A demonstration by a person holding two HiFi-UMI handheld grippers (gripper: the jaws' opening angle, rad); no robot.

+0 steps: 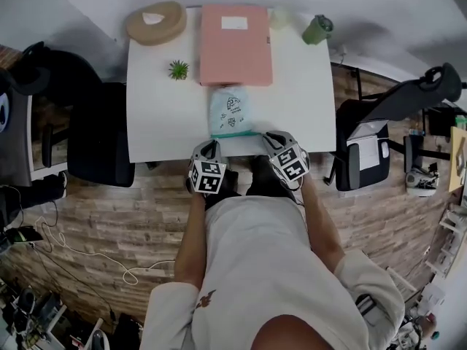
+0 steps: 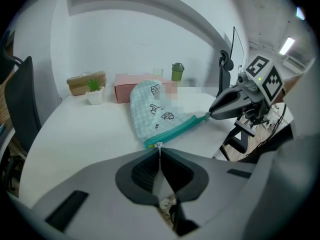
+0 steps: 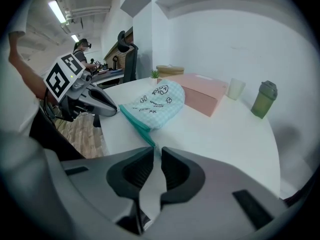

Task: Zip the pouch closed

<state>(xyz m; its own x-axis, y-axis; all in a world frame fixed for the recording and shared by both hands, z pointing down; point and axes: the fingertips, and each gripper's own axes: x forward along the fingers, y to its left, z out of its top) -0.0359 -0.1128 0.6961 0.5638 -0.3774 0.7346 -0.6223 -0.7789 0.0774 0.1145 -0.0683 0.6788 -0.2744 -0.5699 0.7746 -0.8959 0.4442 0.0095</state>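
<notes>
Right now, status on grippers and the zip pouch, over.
Left gripper shut on silver zipper pull. Right gripper slightly open at teal zip end. Checked mint fabric pouch lying on white table, nothing blocking.

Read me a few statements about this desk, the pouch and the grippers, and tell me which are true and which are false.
1. The pouch lies near the table's front edge, on the person's side of the pink box. True.
2. The green bottle stands right beside the potted plant. False: the bottle is at the far right corner, and the plant is left of the pink box.
3. The left gripper has its jaws closed on the zipper pull. True.
4. The pouch's zipper is red. False: it is teal.
</notes>
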